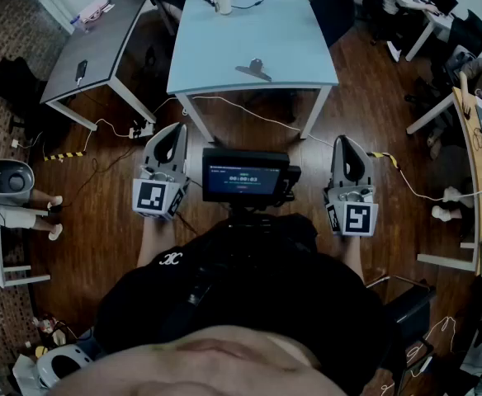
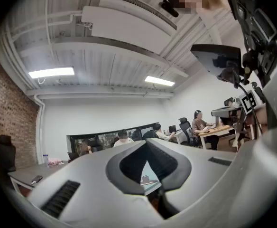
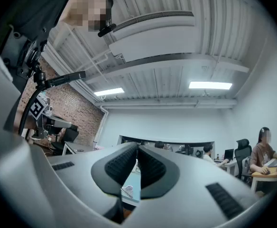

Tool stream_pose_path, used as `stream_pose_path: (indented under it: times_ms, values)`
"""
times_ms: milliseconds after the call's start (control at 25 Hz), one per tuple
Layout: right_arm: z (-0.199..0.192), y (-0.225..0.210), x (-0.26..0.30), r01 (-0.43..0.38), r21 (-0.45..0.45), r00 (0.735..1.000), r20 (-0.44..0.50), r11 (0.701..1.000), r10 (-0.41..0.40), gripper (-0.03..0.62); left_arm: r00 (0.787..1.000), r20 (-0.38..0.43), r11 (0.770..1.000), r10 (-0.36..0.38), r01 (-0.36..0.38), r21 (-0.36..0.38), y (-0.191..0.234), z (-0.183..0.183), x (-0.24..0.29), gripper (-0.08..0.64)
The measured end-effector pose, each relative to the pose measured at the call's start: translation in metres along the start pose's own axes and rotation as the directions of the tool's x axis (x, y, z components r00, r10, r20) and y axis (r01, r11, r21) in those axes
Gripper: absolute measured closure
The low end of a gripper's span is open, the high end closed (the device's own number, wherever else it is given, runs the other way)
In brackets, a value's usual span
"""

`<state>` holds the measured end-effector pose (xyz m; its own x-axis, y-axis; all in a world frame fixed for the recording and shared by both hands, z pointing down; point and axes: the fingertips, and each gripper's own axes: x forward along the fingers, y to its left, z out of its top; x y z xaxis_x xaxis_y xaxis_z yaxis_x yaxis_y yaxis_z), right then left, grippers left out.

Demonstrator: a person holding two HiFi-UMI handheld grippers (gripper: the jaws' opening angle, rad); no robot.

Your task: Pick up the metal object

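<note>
1. Left gripper [image 1: 177, 129], grey, two-jaw, marker cube at the rear: jaw tips meet, with nothing between them.
2. Right gripper [image 1: 344, 141], same pattern: jaws pressed together, empty.
3. Flat grey metal object [image 1: 256, 68] with a rounded knob: lies on the rectangular light-blue table [image 1: 224, 44], close to its near edge. It is well ahead of both jaws, ahead-right of the left pair and ahead-left of the right pair.
4. Dark wooden floor [image 1: 224, 130]: an open stretch between the jaw tips and the table's near edge, crossed by a white cable [image 1: 253, 114].
5. Dark grey table [image 1: 92, 48]: ahead-left of the left jaws, with a gap separating it from the light-blue table.
6. Black screen unit [image 1: 245, 176]: between the two grippers, behind their tips.
</note>
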<state>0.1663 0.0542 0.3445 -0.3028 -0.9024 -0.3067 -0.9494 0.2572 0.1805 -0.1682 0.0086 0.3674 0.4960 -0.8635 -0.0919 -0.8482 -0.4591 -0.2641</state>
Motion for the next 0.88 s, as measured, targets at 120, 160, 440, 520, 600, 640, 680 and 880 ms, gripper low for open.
stream_pose_path:
  times_ms: [120,160,440,520,600,640,680,880]
  values:
    - [-0.01,0.011,0.007,0.016,0.02,1.0,-0.019,1.0,-0.015,0.586,1.0,-0.011,1.0,-0.007,0.007,-0.004,0.015,-0.012,0.001,0.549]
    - [-0.012,0.013,0.01,0.018,0.029,1.0,-0.016,0.999,-0.017,0.586,1.0,-0.018,1.0,-0.006,0.006,-0.01,0.021,-0.016,0.002,0.549]
    - [-0.046,0.005,0.053,0.012,0.067,0.999,-0.048,0.998,-0.008,0.586,0.999,-0.042,1.0,-0.001,0.0,-0.019,0.044,-0.036,0.038,0.549]
    - [-0.061,-0.002,0.074,0.014,0.089,0.999,-0.049,0.996,-0.01,0.586,0.999,-0.05,1.0,0.011,-0.012,-0.014,0.055,-0.044,0.055,0.549]
    - [-0.077,-0.012,0.098,0.006,0.104,0.999,-0.05,0.995,-0.001,0.586,0.998,-0.059,1.0,0.025,-0.025,-0.008,0.064,-0.051,0.075,0.549]
    - [-0.085,-0.018,0.11,0.001,0.109,0.999,-0.05,0.994,0.005,0.586,0.997,-0.065,0.999,0.034,-0.034,-0.002,0.067,-0.054,0.087,0.549]
    - [-0.091,-0.025,0.124,-0.007,0.11,0.999,-0.048,0.994,0.012,0.586,0.997,-0.069,0.999,0.046,-0.046,0.003,0.071,-0.056,0.101,0.549]
    - [-0.114,-0.062,0.206,-0.084,0.212,0.996,0.001,0.974,0.085,0.588,0.997,-0.026,0.997,0.078,-0.078,-0.02,0.09,-0.055,0.186,0.549]
